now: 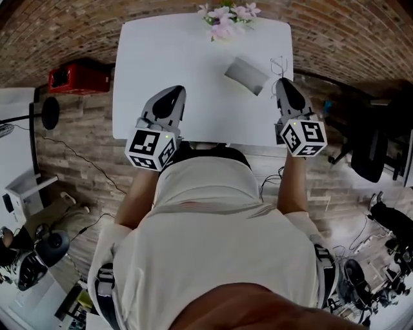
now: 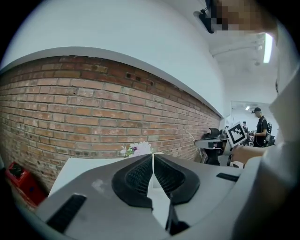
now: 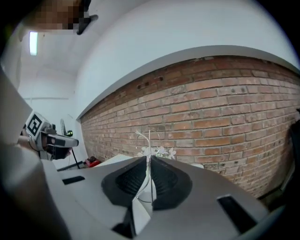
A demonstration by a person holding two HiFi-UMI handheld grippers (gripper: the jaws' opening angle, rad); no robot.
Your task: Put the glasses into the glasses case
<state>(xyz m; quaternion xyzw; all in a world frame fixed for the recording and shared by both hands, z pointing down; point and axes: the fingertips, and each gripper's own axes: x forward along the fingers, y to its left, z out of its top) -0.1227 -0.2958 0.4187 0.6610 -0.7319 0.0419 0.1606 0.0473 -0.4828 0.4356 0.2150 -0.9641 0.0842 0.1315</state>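
**Glasses gripped, not yet in the case**

The thin wire-framed glasses [image 3: 149, 140] stand pinched between the closed jaws of the right gripper [image 1: 282, 81], near the 3 o'clock edge of the white table [image 1: 161, 58]. The grey rectangular glasses case [image 1: 246, 75] lies just beside them, at their 9 o'clock. The left gripper [image 1: 176, 90], at the case's 8 o'clock, is closed on nothing. Pink and white flowers [image 1: 226, 14] sit at the table's 12 o'clock edge. The pickup looks done. Placing the glasses in the case remains.
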